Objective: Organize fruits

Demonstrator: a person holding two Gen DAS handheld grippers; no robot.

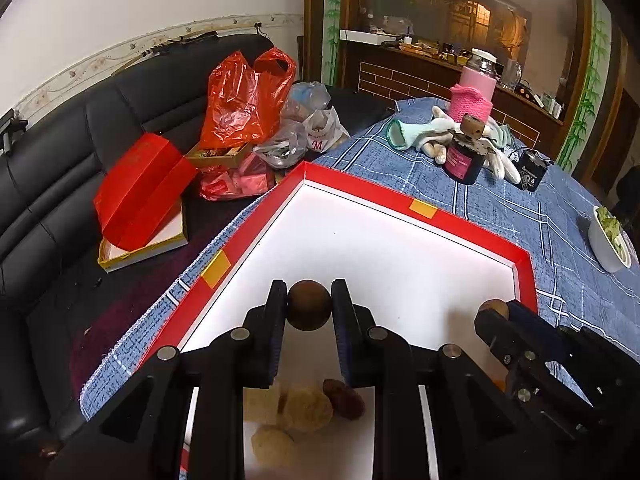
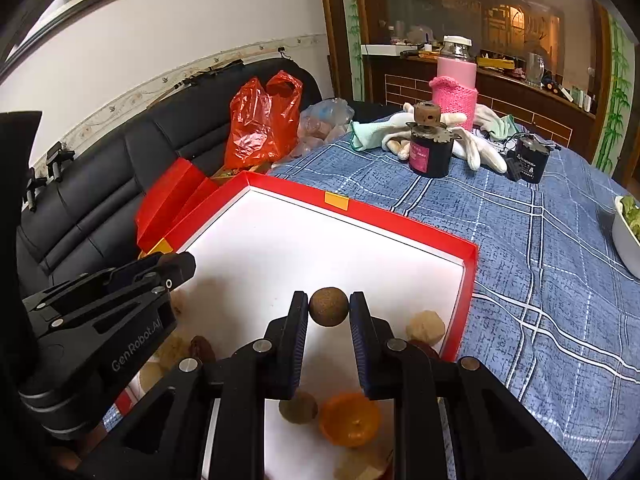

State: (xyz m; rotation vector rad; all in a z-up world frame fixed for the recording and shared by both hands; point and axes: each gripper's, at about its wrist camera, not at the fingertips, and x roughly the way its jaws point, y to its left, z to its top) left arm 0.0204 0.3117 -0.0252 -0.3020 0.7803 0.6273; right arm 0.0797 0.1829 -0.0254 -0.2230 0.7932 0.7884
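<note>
While both tools hang over the red-rimmed box [image 1: 480,232] on the blue checked tablecloth [image 1: 500,200], each is closed on a small round brown fruit. Left gripper [image 1: 309,308]: jaws narrow, pads pressed against either side of a dark brown fruit [image 1: 309,306], held clear above the white box floor. Right gripper [image 2: 329,307]: jaws equally narrow, clamped on a lighter brown, rough-skinned fruit [image 2: 329,306], also held above the floor. From the left wrist view, the right gripper appears at the lower right, just inside the box's right rim. From the right wrist view, the left gripper enters from the left edge, over the box's left side. Loose items lie on the box floor under the tools: pale lumpy pieces [image 1: 306,408] and a dark red date-like fruit [image 1: 344,398] below the left gripper; an orange half-peel [image 2: 350,424], another small brown fruit [image 2: 298,408] and a pale lumpy piece [image 2: 425,326] near the right rim below the right gripper. Farther back on the table stand a pink-sleeved jar [image 2: 456,84], a dark canister [image 2: 430,152] and white gloves [image 2: 476,148]. A red plastic bag [image 1: 244,96] sits on the black sofa [image 1: 60,184] beside the table.
</note>
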